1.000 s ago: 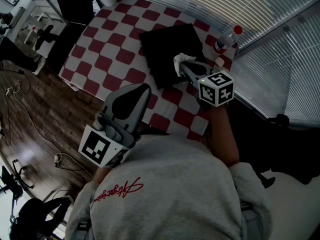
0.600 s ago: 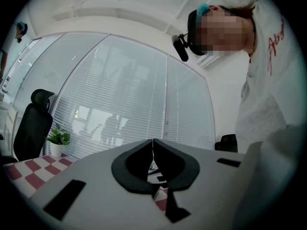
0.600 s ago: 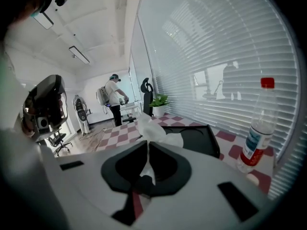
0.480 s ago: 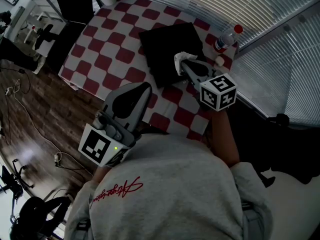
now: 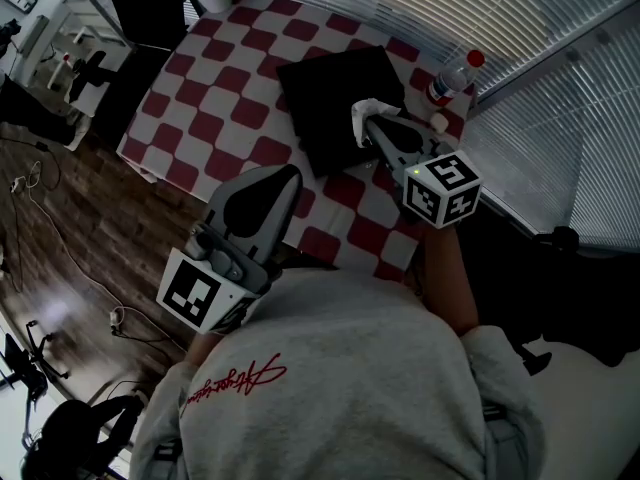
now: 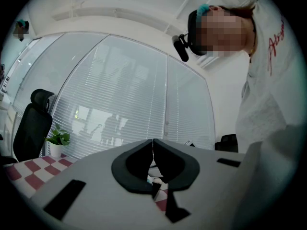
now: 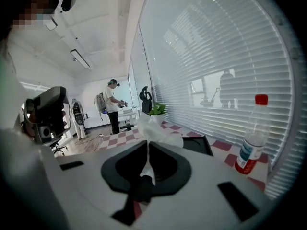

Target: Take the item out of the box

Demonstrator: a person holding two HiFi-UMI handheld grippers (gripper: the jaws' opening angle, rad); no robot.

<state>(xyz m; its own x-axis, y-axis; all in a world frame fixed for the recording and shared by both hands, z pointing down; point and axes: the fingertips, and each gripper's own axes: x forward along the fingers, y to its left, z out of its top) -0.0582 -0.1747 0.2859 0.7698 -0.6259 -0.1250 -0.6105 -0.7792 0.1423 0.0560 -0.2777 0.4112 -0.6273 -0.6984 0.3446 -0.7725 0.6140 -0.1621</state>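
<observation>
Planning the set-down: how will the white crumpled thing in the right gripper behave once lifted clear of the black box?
The white item looks soft and floppy: it bunches in creased folds past the closed jaws of the right gripper. Probably very light, since a pinch on one edge carries it. Likely to sag or drift, not roll.

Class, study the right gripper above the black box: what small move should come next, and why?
Probably lift a little higher before moving sideways. The right gripper is shut on the white crumpled item, which hangs right over the black box, so it is not yet clear of it.
</observation>
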